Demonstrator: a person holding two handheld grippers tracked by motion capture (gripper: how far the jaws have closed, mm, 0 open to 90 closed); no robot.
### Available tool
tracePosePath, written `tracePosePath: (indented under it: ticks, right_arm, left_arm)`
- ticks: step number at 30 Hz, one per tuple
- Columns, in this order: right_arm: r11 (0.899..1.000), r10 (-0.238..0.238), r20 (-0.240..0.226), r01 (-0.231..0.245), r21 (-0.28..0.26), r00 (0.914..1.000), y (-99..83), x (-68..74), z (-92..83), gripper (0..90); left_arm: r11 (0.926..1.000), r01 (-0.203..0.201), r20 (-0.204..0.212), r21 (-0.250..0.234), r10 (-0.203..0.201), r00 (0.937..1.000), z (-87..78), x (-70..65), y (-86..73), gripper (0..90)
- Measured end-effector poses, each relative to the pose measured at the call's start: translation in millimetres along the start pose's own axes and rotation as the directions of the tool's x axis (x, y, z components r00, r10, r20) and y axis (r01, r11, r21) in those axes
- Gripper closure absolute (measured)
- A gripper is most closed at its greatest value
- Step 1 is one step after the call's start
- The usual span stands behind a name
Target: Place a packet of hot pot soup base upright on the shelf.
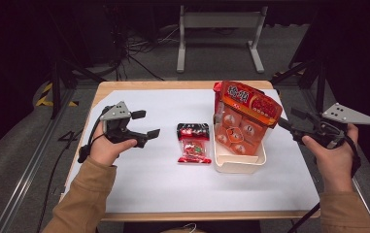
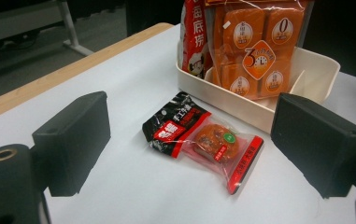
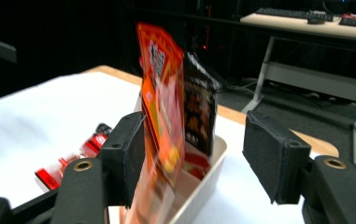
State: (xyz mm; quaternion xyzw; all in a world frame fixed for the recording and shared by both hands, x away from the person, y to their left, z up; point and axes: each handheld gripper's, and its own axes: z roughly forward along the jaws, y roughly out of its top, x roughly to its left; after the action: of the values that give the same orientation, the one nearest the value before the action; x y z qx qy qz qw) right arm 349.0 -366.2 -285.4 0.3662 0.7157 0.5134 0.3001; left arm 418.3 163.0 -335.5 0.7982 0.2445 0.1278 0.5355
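A large orange snack bag stands upright in a cream tray, with a second, darker bag against it. A small red-and-black packet lies flat on the white mat, left of the tray. My left gripper hovers left of that packet, open and empty. My right gripper is open just right of the tray, pointing at the bags, its pads clear of them.
A white mat covers the wooden table. Bare mat lies in front of the tray and packet. Beyond the table's far edge are a dark floor, cables and a metal table frame.
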Motion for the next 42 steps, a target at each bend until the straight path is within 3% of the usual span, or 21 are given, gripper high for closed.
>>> tracePosePath:
  ticks: [10, 14, 17, 19, 23, 27, 29, 33, 42]
  right_arm:
    - [0.997, -0.032, 0.007, 0.031, 0.066, 0.9995, -34.3, 6.1, -2.4, 36.3]
    - [0.997, -0.017, 0.002, 0.017, 0.071, 0.9999, -46.6, 6.1, -1.3, 36.3]
    - [0.997, 0.0, -0.009, 0.001, 0.077, 1.0, -54.5, 4.6, 0.6, 36.2]
    - [0.997, -0.001, -0.005, 0.001, 0.08, 1.0, -56.7, 3.9, 1.1, 36.0]
    - [0.996, 0.005, -0.01, -0.004, 0.086, 0.9999, -62.2, 3.7, 4.2, 35.3]
    - [0.995, 0.011, -0.01, -0.01, 0.1, 0.9999, -66.7, 2.7, 7.8, 34.6]
    - [0.995, 0.014, -0.003, -0.014, 0.102, 0.9999, -67.9, 1.2, 8.3, 34.1]
    - [0.995, 0.016, 0.005, -0.016, 0.1, 0.9999, -68.7, -1.2, 7.0, 33.6]
    - [0.994, 0.021, 0.007, -0.022, 0.11, 0.9998, -73.6, -5.0, 11.1, 33.3]
  left_arm:
    - [0.9995, 0.027, 0.003, 0.013, -0.027, 0.9996, 9.5, 4.2, -2.0, 15.1]
    - [0.999, 0.039, 0.006, 0.021, -0.039, 0.9992, 18.3, 6.1, -1.8, 16.0]
    - [0.999, 0.021, 0.002, 0.04, -0.021, 0.9998, 23.1, 6.8, -1.1, 16.4]
    - [0.9988, 0.012, -0.006, 0.048, -0.012, 0.9999, 27.3, 7.4, -0.8, 16.3]
    - [0.9978, 0.046, 0.001, 0.047, -0.046, 0.9989, 35.9, 11.1, -1.1, 15.5]
    - [0.9972, 0.056, 0.003, 0.05, -0.056, 0.9984, 44.7, 17.1, -0.9, 14.8]
    - [0.9978, 0.038, 0.01, 0.054, -0.038, 0.9992, 51.2, 20.5, -1.4, 13.2]
    - [0.9955, 0.067, 0.029, 0.067, -0.069, 0.9972, 65.4, 24.8, -5.0, 11.5]
    - [0.9917, 0.094, 0.033, 0.088, -0.097, 0.9948, 91.1, 30.1, -11.7, 10.3]
